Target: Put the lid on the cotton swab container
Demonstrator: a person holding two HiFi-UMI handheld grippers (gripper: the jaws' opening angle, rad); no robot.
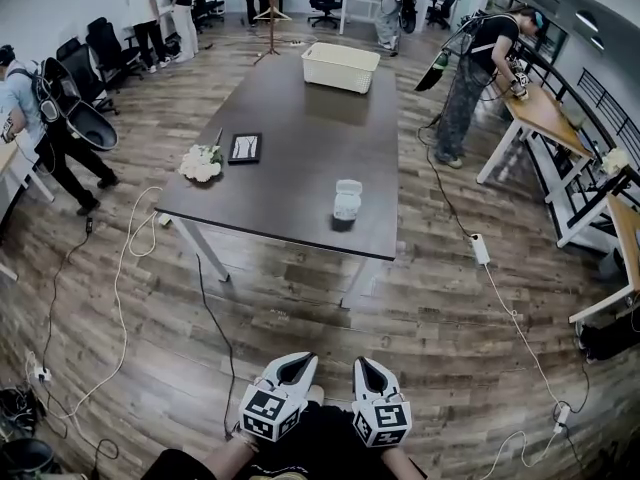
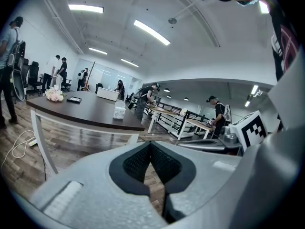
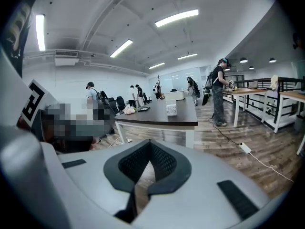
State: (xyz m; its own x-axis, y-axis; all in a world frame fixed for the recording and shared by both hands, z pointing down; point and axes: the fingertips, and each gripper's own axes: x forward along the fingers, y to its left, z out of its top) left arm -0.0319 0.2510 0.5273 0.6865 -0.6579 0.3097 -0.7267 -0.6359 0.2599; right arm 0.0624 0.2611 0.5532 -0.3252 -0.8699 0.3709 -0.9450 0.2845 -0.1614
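Two grippers sat low at the near edge of the head view, side by side and close to the person's body, both pointing toward the desk (image 1: 290,208) across a stretch of wooden floor (image 1: 300,318). The left gripper (image 1: 298,360) had its jaws closed tip to tip with nothing between them, as its own view confirmed (image 2: 150,144). The right gripper (image 1: 367,363) was likewise closed and empty, its dark pads meeting at the tips (image 3: 150,142). The cotton swab container (image 1: 347,200) stood upright on the near right part of the dark desk, well apart from both grippers, and it showed small and white in the left gripper view (image 2: 119,110) and in the right gripper view (image 3: 171,109). It was too small to tell whether its lid was on. On the desk's left side lay a bunch of white flowers (image 1: 201,163), with a flat black frame (image 1: 245,148) just to its right. A white basket (image 1: 341,66) rested at the far end of the desk. White cables (image 1: 120,298) trailed over the floor to the left, and a power strip (image 1: 480,249) lay on the floor to the right of the desk. Several people stood at other desks and chairs around the room.
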